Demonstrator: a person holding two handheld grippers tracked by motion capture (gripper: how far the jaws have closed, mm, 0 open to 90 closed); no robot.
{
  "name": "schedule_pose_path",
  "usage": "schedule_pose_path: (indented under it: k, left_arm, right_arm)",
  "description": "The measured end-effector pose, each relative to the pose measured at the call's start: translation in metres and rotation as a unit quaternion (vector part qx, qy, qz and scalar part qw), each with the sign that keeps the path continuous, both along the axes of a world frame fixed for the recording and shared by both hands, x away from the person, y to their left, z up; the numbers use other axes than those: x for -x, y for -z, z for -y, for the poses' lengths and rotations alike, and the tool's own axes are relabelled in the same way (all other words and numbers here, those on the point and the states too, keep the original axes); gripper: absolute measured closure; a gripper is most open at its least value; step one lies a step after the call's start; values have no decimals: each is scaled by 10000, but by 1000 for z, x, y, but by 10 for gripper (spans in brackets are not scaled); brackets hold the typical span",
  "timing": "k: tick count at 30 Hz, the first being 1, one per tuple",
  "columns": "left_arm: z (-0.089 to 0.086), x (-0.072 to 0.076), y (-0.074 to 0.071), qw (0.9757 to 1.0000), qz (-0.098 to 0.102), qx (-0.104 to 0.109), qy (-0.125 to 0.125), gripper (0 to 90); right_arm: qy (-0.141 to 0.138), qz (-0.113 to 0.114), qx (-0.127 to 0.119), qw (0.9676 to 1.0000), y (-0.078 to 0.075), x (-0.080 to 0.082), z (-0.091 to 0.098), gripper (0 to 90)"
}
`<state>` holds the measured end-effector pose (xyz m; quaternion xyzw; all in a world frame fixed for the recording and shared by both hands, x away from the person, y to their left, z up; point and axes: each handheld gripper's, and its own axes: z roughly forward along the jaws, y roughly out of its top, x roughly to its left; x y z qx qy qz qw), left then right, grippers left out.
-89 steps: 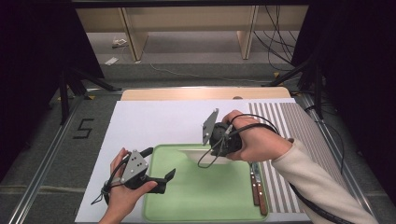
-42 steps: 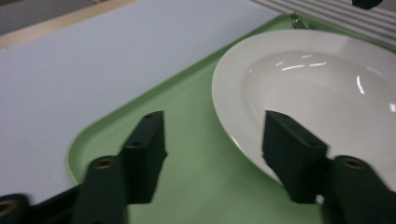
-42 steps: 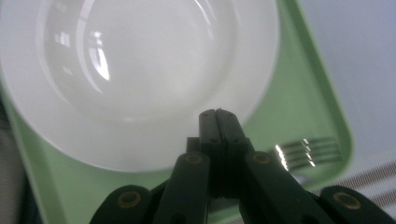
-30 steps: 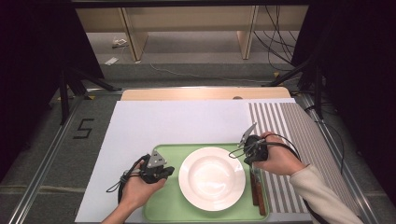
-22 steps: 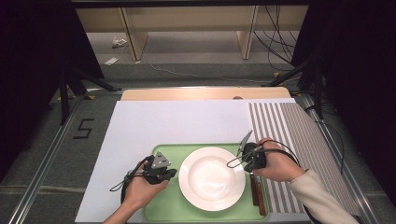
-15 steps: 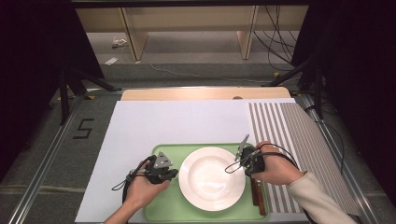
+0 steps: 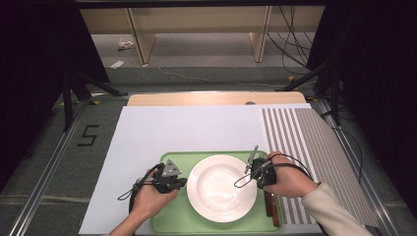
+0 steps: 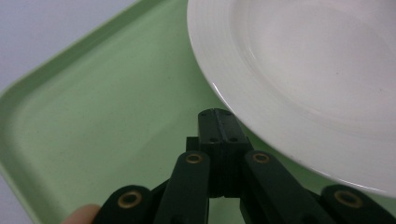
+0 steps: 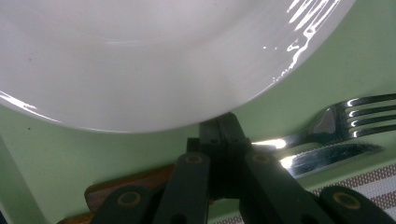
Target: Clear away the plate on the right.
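A white plate [image 7: 221,187] lies in the middle of a green tray [image 7: 172,211]. My left gripper [image 7: 182,181] rests on the tray at the plate's left rim. In the left gripper view its jaws are shut with nothing between them [image 8: 217,115], the tips right beside the plate [image 8: 303,70] on the tray [image 8: 93,116]. My right gripper [image 7: 248,174] is at the plate's right rim, also shut and holding nothing [image 9: 219,125]; its tips sit just at the edge of the plate [image 9: 163,56].
A fork [image 9: 355,114] and a knife [image 9: 327,156] with wooden handles [image 7: 269,209] lie along the tray's right side, under my right hand. The tray sits on a white sheet [image 7: 187,128], with a striped mat [image 7: 305,142] on the right.
Three seconds ago the tray was bare and the right gripper was up at its far edge. The plate now lies on it, and both grippers have come in low to its rims.
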<state>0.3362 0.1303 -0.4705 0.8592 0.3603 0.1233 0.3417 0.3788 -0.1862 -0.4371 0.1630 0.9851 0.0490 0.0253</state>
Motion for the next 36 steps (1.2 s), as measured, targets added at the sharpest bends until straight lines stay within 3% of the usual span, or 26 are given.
schedule_pose_path:
  k: [23, 36]
  left_arm:
    - [-12, 0, 0, 9998, -10, -137, -126, 896]
    - [-17, -1, 0, 9996, 34, -120, -271, 872]
  right_arm:
    - [-273, 95, -178, 9994, 1, 5, -14, 900]
    - [-116, 116, -416, 9990, -3, 4, -7, 869]
